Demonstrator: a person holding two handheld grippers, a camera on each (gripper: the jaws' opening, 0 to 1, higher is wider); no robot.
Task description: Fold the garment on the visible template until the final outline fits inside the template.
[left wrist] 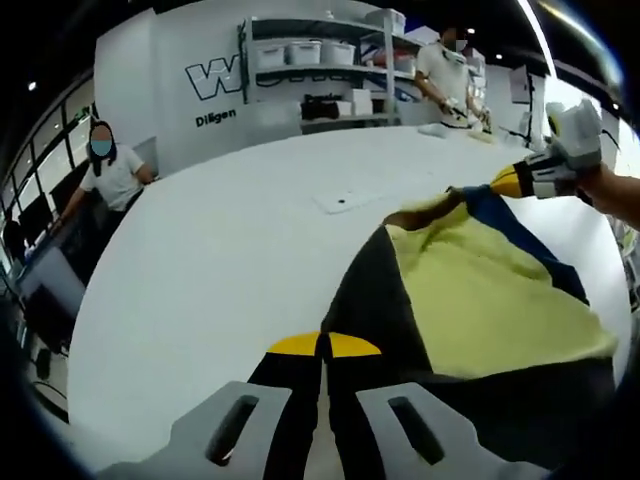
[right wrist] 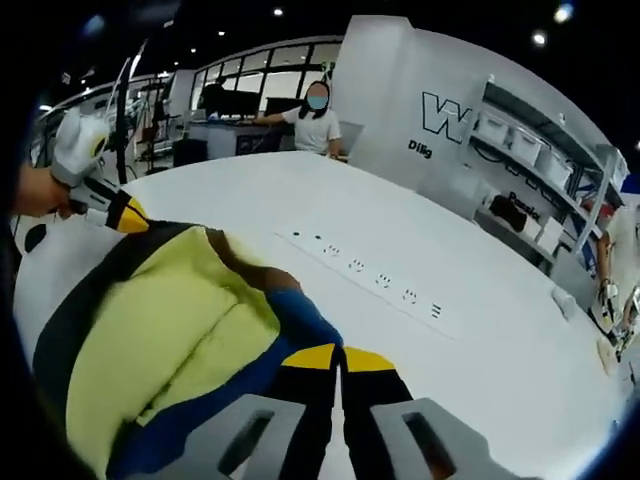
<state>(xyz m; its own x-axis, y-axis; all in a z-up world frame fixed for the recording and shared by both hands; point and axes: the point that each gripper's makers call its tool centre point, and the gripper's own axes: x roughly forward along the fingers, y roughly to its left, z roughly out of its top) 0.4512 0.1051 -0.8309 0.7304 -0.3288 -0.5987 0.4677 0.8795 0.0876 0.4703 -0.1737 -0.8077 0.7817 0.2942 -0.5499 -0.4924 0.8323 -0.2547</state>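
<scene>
Two grippers are seen at work on one garment (left wrist: 470, 290), which is spread over a large white table (left wrist: 200, 270). The garment is yellow-green with black and blue panels.

In the left gripper view, the left gripper (left wrist: 324, 345) is closed on a black edge of the garment, its yellow-tipped jaws pressed together over the cloth. The right gripper (left wrist: 515, 180) is seen at the far corner of the garment, held by a hand (left wrist: 610, 190), with its tips shut on the blue and yellow fabric there.

In the right gripper view, the right gripper (right wrist: 338, 357) is likewise clamped on the garment (right wrist: 170, 340) at a blue and black edge, and the left gripper (right wrist: 125, 213) is seen at the opposite black corner, pinching the cloth. The cloth is held between the two grippers and sags in folds.

One flat white strip (right wrist: 370, 275) with a row of small dark marks is seen lying on the table (right wrist: 480, 330) beyond the garment; in the left gripper view a pale flat piece (left wrist: 345, 200) lies on the table, well apart from the cloth.

Two persons are noted: one seated person (left wrist: 112, 170) at the table's edge and one standing person (left wrist: 445, 75) beside the shelving (left wrist: 320, 70), on which white bins (left wrist: 300, 52) are stored. A white wall with dark lettering (right wrist: 445, 120) stands behind the table. Nothing is seen obstructing the garment.
</scene>
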